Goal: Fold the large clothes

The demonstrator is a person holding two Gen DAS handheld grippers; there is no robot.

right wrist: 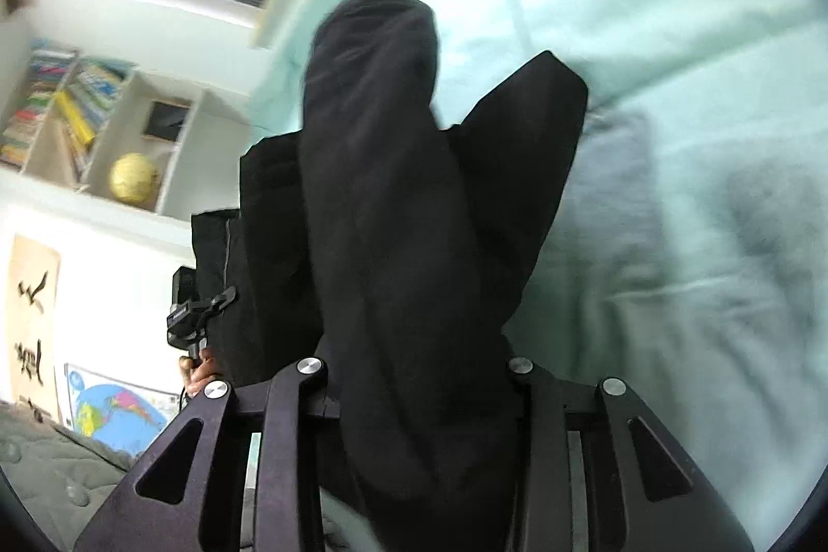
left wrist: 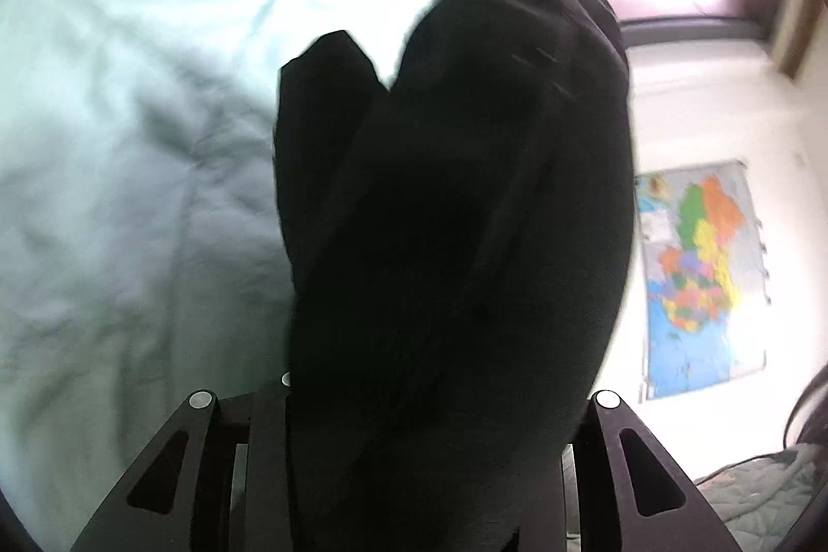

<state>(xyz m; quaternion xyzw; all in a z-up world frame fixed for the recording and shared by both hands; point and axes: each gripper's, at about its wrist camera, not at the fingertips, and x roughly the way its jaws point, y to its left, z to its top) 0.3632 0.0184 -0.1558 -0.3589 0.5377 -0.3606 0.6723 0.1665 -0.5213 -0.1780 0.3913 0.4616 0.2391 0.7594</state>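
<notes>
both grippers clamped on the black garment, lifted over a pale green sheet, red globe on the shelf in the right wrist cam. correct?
One slip: the globe on the shelf is yellow, not red, as the right wrist view shows. The rest holds: the left gripper and right gripper each hold the black garment, bunched between the fingers, above the pale green sheet.

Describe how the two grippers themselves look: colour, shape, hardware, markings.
Both are matte black. The left gripper and right gripper have flat angular linkage arms with elongated cut-out slots and round silver pivot bolts. No cables, markings or sleeves show. The fingers are hidden by the black garment.
</notes>
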